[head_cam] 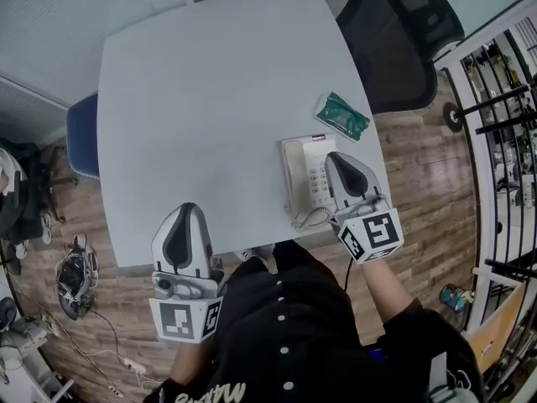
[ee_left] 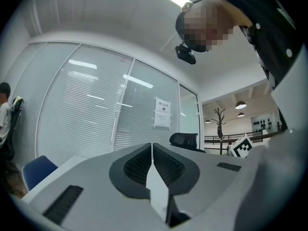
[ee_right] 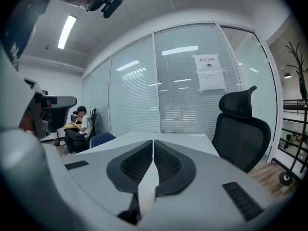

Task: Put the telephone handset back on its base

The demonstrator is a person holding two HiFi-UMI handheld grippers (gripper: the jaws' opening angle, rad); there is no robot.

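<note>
A white telephone (head_cam: 317,183) with a keypad stands near the table's front right edge. Its handset (head_cam: 293,175) lies along the left side of the base, and the coiled cord (head_cam: 307,218) curls at the near end. My right gripper (head_cam: 334,156) hovers over the phone's right half, shut with nothing between its jaws. In the right gripper view the right gripper (ee_right: 153,142) looks level across the room, and the phone is out of sight. My left gripper (head_cam: 188,209) hangs over the table's front edge, also shut and empty; the left gripper view shows the left gripper (ee_left: 152,145) shut.
A green packet (head_cam: 341,116) lies on the grey table (head_cam: 210,99) just beyond the phone. A black office chair (head_cam: 394,40) stands at the far right corner and a blue chair (head_cam: 82,137) at the left. Bags and cables lie on the floor at the left.
</note>
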